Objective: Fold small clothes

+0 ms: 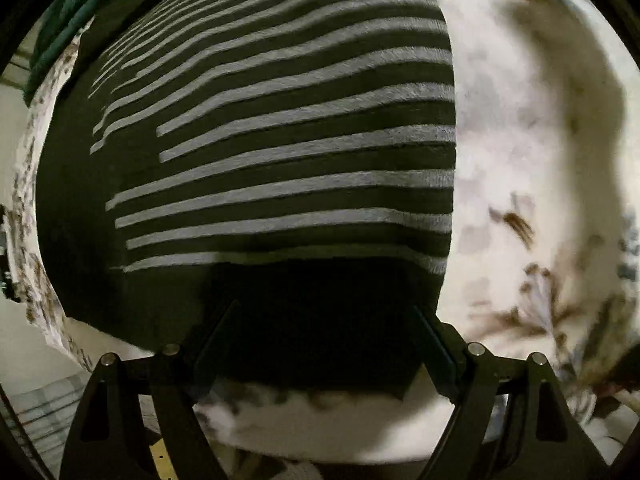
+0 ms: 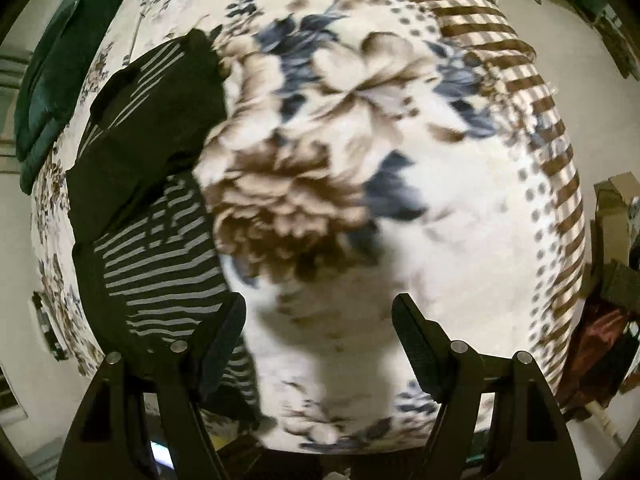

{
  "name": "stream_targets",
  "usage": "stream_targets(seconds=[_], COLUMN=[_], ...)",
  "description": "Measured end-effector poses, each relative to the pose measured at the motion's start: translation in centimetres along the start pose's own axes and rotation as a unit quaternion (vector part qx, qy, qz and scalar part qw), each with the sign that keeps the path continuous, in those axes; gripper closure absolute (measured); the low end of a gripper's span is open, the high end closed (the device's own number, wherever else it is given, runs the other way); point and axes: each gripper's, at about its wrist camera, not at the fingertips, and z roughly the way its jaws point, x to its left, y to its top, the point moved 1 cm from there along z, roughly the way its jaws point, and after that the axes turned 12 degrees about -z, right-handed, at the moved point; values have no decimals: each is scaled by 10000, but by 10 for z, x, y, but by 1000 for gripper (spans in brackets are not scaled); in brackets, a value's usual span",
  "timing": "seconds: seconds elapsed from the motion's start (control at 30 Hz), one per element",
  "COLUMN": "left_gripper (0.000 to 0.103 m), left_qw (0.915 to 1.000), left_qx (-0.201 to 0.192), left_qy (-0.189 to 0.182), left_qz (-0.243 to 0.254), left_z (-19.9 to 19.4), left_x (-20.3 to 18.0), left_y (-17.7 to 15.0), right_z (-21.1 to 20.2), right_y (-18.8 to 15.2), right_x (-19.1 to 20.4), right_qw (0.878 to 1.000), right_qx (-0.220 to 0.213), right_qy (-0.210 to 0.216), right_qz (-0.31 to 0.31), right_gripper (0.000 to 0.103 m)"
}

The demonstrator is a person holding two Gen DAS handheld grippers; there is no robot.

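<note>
A black garment with grey stripes (image 1: 280,140) lies flat on a floral blanket and fills most of the left wrist view. My left gripper (image 1: 324,344) is open, its fingers apart just above the garment's plain black near hem. In the right wrist view the same garment (image 2: 160,256) lies at the left, with a black sleeve part folded across it (image 2: 132,128). My right gripper (image 2: 320,340) is open and empty over the bare blanket, just right of the garment's edge; its left finger (image 2: 222,336) overlaps that edge.
The cream blanket with brown and blue flowers (image 2: 360,152) covers the bed; its far right border is brown-striped (image 2: 520,80). A dark green folded cloth (image 2: 60,80) lies at the far left edge. Boxes and clutter (image 2: 612,264) stand off the bed to the right.
</note>
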Motion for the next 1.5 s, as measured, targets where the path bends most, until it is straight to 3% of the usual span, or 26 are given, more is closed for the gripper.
stream_targets(seconds=[0.03, 0.1, 0.13, 0.17, 0.27, 0.43, 0.6, 0.73, 0.93, 0.97, 1.0, 1.03, 1.1, 1.33, 1.5], left_gripper=[19, 41, 78, 98, 99, 99, 99, 100, 100, 100, 100, 100, 100, 100, 100], left_qw=[9999, 9993, 9990, 9988, 9979, 9947, 9902, 9855, 9816, 9811, 9804, 9798, 9777, 9634, 9482], left_qx=[-136, -351, -426, -489, -619, -831, -995, -1028, -1149, -1144, -1132, -1135, -1167, -1210, -1214], left_qy=[10, -26, -89, -51, -70, -130, -134, -168, -311, -341, -398, -421, -491, -1023, -1429], left_qz=[-76, -95, -76, -49, -177, -587, -972, -1336, -1493, -1521, -1560, -1591, -1676, -2160, -2564], left_z=[-2, -8, -12, -16, -25, -52, -74, -88, -109, -110, -113, -115, -121, -137, -134], left_x=[-1, -4, -6, -8, -5, 15, 34, 58, 71, 74, 78, 82, 91, 139, 199], left_y=[2, 7, 7, 8, 9, 12, 18, 12, 18, 19, 20, 20, 21, 22, 26], right_z=[1, 4, 5, 8, 18, 46, 77, 96, 141, 142, 142, 141, 130, 71, 29], right_y=[3, 14, 19, 26, 63, 154, 230, 262, 280, 282, 283, 282, 279, 284, 288], right_x=[-5, -14, -15, -17, -21, -9, 14, 28, 37, 39, 45, 51, 66, 115, 191], right_qw=[10000, 9999, 9998, 9995, 9966, 9872, 9830, 9820, 9697, 9671, 9643, 9639, 9714, 9799, 9862], right_qx=[13, 18, 15, 2, -123, -306, -298, -181, 243, 177, 169, 185, 115, 34, 81], right_qy=[4, 78, 143, 272, 802, 1544, 1754, 1776, 2405, 2523, 2629, 2635, 2303, 1850, 1259], right_qz=[-48, -151, -165, -165, -142, -250, -447, -609, -351, -279, -286, -328, -559, -748, -1074], right_gripper=[26, 26, 26, 26, 26, 26, 26, 26, 27, 40, 73, 83, 90, 91, 91])
